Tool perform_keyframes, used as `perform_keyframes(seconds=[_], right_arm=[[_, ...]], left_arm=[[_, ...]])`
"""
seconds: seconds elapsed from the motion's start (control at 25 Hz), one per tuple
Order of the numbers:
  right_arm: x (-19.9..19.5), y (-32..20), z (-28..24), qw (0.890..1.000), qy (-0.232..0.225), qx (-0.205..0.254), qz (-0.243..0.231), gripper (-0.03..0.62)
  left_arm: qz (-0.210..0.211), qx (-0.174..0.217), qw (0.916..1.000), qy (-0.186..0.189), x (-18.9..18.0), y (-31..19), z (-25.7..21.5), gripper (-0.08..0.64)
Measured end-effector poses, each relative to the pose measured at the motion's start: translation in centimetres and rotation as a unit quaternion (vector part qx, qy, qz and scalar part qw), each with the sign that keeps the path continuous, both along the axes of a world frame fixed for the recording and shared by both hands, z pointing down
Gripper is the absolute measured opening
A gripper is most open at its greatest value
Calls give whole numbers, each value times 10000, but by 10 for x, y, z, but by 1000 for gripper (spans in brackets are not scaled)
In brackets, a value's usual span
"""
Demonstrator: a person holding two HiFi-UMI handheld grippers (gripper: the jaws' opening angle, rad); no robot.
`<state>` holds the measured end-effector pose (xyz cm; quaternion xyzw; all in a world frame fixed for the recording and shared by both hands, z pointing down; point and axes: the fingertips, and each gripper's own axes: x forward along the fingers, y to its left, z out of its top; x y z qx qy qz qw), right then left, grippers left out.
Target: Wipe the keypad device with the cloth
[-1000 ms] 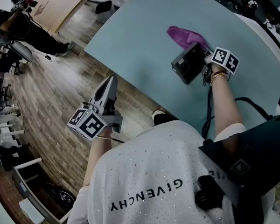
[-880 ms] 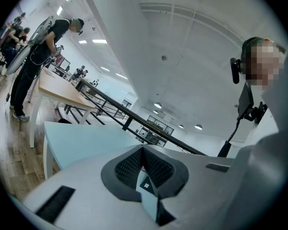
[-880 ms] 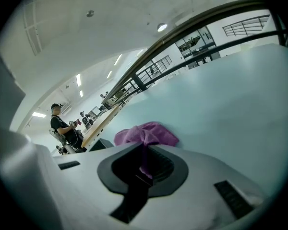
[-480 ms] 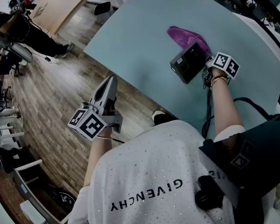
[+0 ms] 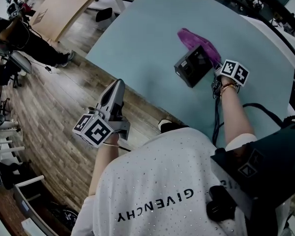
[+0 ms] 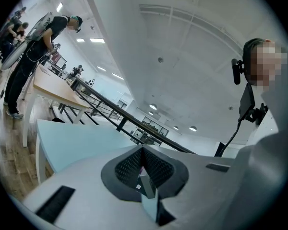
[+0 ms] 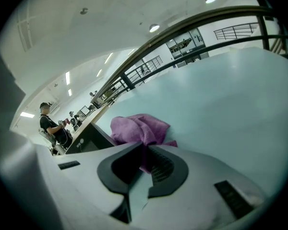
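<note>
– Pale teal tabletop (image 5: 152, 43) with a rounded edge, wood-plank floor (image 5: 49, 112) beside it, big open workshop behind. So where does the wipe stand?

– Looks barely begun to me. The black boxy keypad device (image 5: 191, 67) sits on the tabletop with its far corner touching the crumpled purple fleecy cloth (image 5: 194, 39). The right gripper (image 7: 145, 150) has its jaws pinched together on a fold of that cloth. In its own view the fabric runs straight into the pinch, with the device just to the left. The left gripper (image 5: 118, 85) is closed on nothing and hangs out over the floor, well away from everything.

– How's the stuff going to behave?

– My guess is the cloth is light and floppy, so it'll bunch and trail instead of pushing flat. A grip near a bunched edge, like this one, leaves a loose pad to drag. The device looks rigid but small and probably light, so it could skate on that smooth top when rubbed. I'd bring the idle gripper over to brace its side, and keep off the keys and screen face.
</note>
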<state>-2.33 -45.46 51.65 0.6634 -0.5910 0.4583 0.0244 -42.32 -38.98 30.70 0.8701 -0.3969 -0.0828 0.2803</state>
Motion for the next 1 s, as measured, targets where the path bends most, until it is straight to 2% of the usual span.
perform_keyframes(seconds=[0.16, 0.24, 0.36, 0.44, 0.56, 0.64, 0.72, 0.84, 0.92, 1.0], right_arm=[[11, 28, 1, 9998, 135, -149, 26, 26], [9, 40, -7, 9997, 143, -45, -182, 26], [-9, 48, -44, 9954, 251, 459, -800, 25], [-29, 56, -78, 9857, 501, 942, -1301, 25], [-56, 78, -133, 9595, 1063, 1764, -1922, 26], [-70, 93, -173, 9380, 1373, 2368, -2128, 25], [-79, 107, -214, 9108, 1811, 2944, -2259, 25], [-86, 130, -266, 8654, 2520, 3631, -2359, 25], [-90, 150, -295, 8408, 2652, 4083, -2368, 25], [-88, 171, -321, 8220, 2620, 4482, -2339, 25]], left_arm=[[155, 185, 9997, 16, 11, 7, -6, 0], [253, 300, 9992, -55, 17, 12, -8, 0], [397, 485, 9979, -134, 31, 19, -11, 0], [529, 591, 9967, -151, 45, 27, -13, 0], [713, 761, 9945, -115, 72, 43, -17, 0], [767, 840, 9935, -13, 88, 55, -22, 0], [814, 952, 9921, 3, 101, 66, -29, 0], [751, 1097, 9909, -224, 114, 72, -36, 0], [667, 1215, 9898, -318, 119, 79, -43, 0], [655, 1454, 9860, -482, 125, 94, -52, 0]])
